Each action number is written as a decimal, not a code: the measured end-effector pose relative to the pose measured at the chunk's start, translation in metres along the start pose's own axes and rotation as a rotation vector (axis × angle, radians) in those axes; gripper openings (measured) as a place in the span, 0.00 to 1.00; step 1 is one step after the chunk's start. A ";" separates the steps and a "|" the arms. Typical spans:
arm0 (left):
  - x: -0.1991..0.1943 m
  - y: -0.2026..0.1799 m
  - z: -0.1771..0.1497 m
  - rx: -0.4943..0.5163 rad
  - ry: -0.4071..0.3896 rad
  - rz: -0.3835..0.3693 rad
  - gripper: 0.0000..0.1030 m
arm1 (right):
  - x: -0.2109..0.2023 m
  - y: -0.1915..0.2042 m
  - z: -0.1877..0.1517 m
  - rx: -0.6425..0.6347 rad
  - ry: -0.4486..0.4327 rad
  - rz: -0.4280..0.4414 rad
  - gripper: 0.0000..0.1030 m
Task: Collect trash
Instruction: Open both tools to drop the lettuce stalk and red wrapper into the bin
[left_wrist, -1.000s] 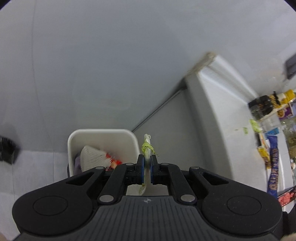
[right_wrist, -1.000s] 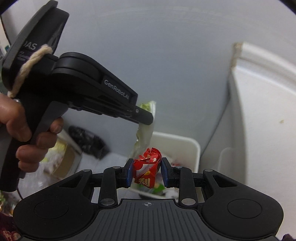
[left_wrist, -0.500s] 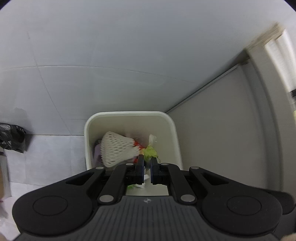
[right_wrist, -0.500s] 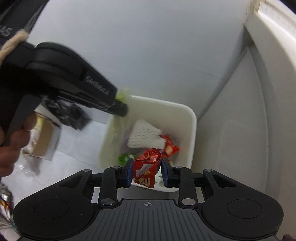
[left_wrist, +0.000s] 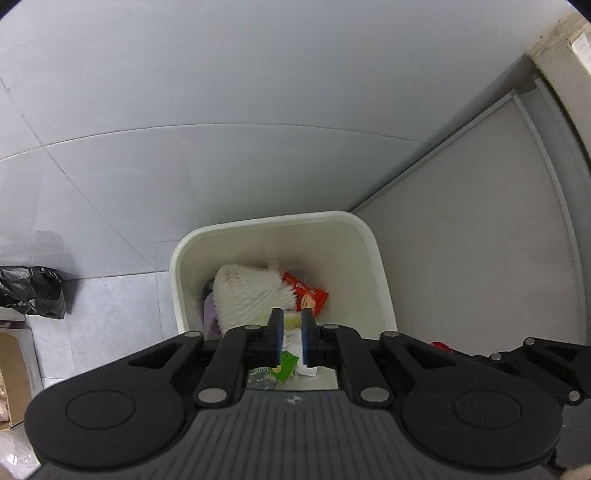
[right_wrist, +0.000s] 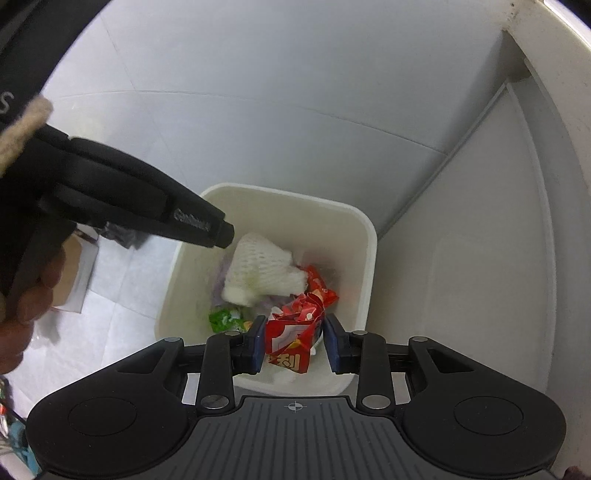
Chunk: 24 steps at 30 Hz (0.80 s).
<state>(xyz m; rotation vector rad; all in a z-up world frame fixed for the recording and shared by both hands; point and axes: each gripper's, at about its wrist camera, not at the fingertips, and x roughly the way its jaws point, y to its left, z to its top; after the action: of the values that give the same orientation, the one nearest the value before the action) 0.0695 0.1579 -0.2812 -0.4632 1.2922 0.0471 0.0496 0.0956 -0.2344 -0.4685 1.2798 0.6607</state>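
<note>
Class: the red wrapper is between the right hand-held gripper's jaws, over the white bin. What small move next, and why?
Probably open the right hand-held gripper wider: its jaws have just been opening, the crumpled red snack wrapper sits between them above the white plastic bin, so it should drop in.

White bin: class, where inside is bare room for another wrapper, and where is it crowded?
Free: the strip between the foam net and the white bin's far wall, and the gap between the red wrappers and its right wall. Crowded: middle and near-left, around the green wrapper.
</note>
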 end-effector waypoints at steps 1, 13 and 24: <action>0.001 -0.001 0.000 -0.004 0.007 0.003 0.17 | -0.001 0.000 0.000 0.008 0.004 0.006 0.36; -0.002 0.002 0.000 -0.051 0.049 0.001 0.77 | -0.010 0.005 0.002 0.024 0.015 0.055 0.71; -0.022 0.016 -0.005 -0.105 0.058 -0.001 0.96 | -0.033 0.016 -0.006 0.001 -0.006 0.076 0.79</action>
<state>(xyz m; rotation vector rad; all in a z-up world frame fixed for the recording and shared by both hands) 0.0538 0.1755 -0.2670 -0.5583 1.3511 0.1021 0.0293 0.0971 -0.2029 -0.4178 1.2974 0.7249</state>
